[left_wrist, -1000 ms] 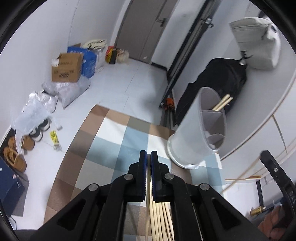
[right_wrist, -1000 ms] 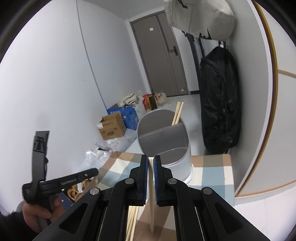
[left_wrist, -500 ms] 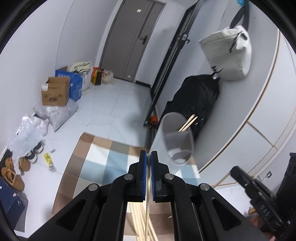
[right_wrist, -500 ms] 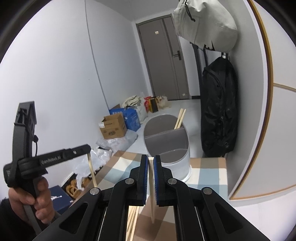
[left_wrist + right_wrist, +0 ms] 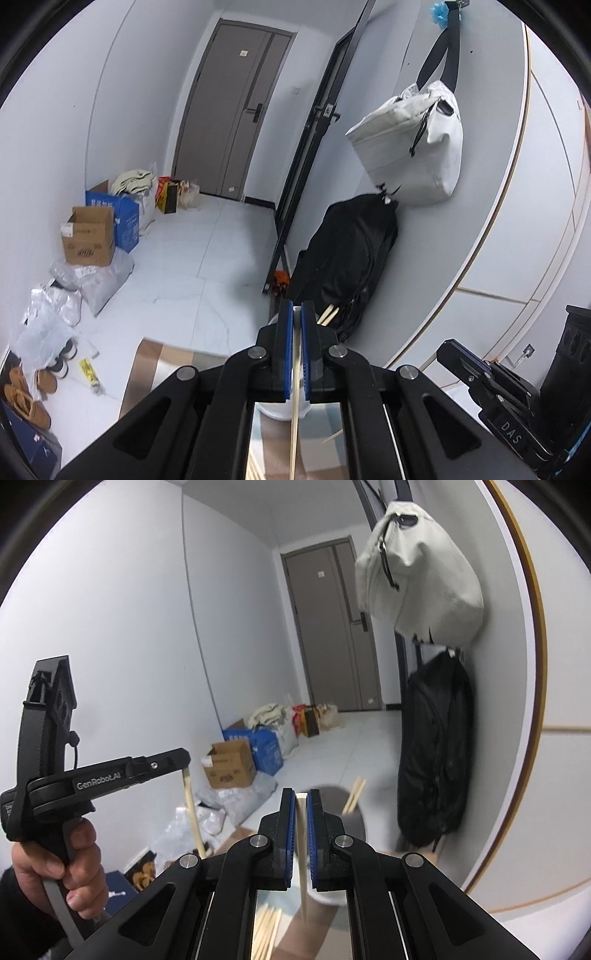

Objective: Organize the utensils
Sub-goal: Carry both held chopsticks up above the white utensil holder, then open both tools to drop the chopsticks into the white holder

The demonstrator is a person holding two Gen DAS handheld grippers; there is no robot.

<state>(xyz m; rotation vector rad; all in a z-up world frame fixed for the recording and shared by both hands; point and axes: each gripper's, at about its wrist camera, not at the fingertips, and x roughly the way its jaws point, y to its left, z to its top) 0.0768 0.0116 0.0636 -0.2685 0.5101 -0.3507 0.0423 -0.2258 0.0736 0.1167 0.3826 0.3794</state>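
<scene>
In the left wrist view my left gripper (image 5: 296, 321) is shut on one pale wooden chopstick (image 5: 294, 424) that hangs down between its blue pads. My fingers hide most of the white utensil holder (image 5: 277, 411); two chopsticks (image 5: 328, 316) stick out of it. My right gripper (image 5: 302, 801) is shut on another upright chopstick (image 5: 303, 864), just before the grey-lined holder (image 5: 356, 821). In the right wrist view the left gripper (image 5: 184, 762) is at the left, held by a hand (image 5: 70, 864), its chopstick (image 5: 192, 812) dangling. Several loose chopsticks (image 5: 267, 926) lie below.
The holder stands on a checked cloth (image 5: 166, 365). A black backpack (image 5: 351, 251) leans on the curved wall with a white bag (image 5: 413, 147) hanging above it. A cardboard box (image 5: 88, 236), a blue box (image 5: 122, 218), plastic bags (image 5: 96, 280) and shoes (image 5: 26, 391) line the floor at the left.
Both grippers have risen, each with its chopstick lifted off the cloth. The holder has dropped low in both views, now largely behind the fingers.
</scene>
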